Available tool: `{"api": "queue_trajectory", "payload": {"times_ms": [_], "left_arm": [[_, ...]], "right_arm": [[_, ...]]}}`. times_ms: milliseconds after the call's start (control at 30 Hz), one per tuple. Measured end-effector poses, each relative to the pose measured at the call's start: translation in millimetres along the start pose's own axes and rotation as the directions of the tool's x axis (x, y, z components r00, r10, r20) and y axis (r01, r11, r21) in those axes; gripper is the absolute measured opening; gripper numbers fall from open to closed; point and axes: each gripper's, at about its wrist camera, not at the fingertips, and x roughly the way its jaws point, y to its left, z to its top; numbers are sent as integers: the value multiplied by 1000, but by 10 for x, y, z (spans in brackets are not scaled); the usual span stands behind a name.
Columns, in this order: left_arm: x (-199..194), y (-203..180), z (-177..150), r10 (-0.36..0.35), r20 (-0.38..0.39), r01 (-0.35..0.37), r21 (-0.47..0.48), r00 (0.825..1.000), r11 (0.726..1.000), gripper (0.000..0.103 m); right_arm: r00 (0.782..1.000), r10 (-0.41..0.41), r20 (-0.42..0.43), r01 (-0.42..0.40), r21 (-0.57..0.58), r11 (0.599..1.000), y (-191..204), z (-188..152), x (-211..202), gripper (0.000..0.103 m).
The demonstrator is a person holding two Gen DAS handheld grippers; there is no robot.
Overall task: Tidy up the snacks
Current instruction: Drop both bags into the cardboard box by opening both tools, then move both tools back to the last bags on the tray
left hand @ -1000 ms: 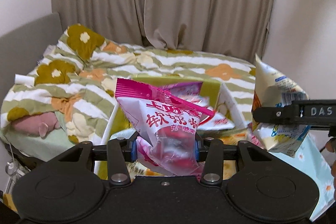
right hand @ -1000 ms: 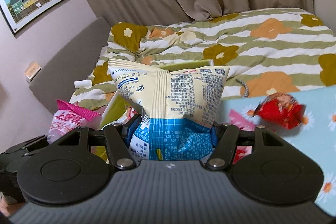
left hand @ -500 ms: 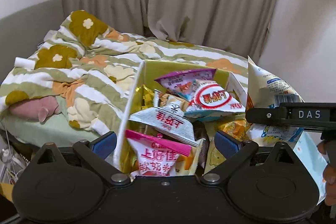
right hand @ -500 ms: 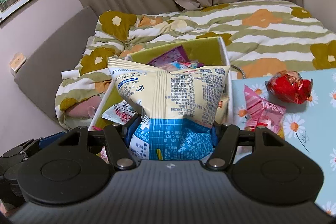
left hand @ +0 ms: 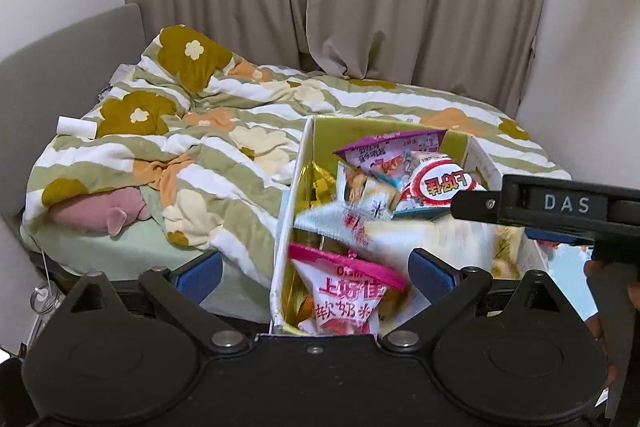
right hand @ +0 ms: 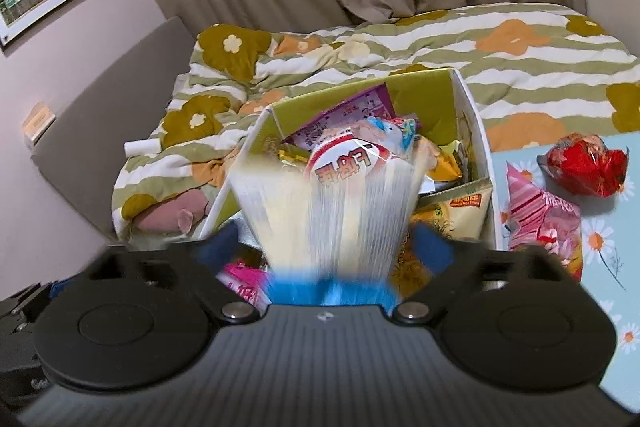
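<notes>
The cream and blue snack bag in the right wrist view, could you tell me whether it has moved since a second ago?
Yes. The cream and blue snack bag is dropping from the opening right gripper down into the box.

The right claw [right hand: 326,247] is opening above the snack box [right hand: 474,107]; its blue pads stand clear of a cream-and-blue bag [right hand: 324,211], blurred between them. The box is full of packets. On the floral desk [right hand: 616,267] beside it lie a pink packet [right hand: 540,219] and a red one [right hand: 584,165].
</notes>
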Motion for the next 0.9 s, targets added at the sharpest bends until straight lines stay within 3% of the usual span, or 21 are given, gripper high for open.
{"api": "queue_trajectory", "payload": {"times_ms": [300, 667, 900], "left_arm": [[95, -54, -18, -6, -31, 7, 16, 999, 1000, 101], [-96, -210, 125, -10, 25, 9, 51, 1000, 999, 101], [-239, -415, 246, -64, 71, 56, 109, 995, 992, 102]], "right_arm": [[1000, -27, 3, 27, -1, 1000, -70, -105, -17, 103], [996, -48, 69, 49, -10, 999, -114, -21, -337, 103], [991, -73, 110, 72, 9, 997, -271, 43, -703, 103]]}}
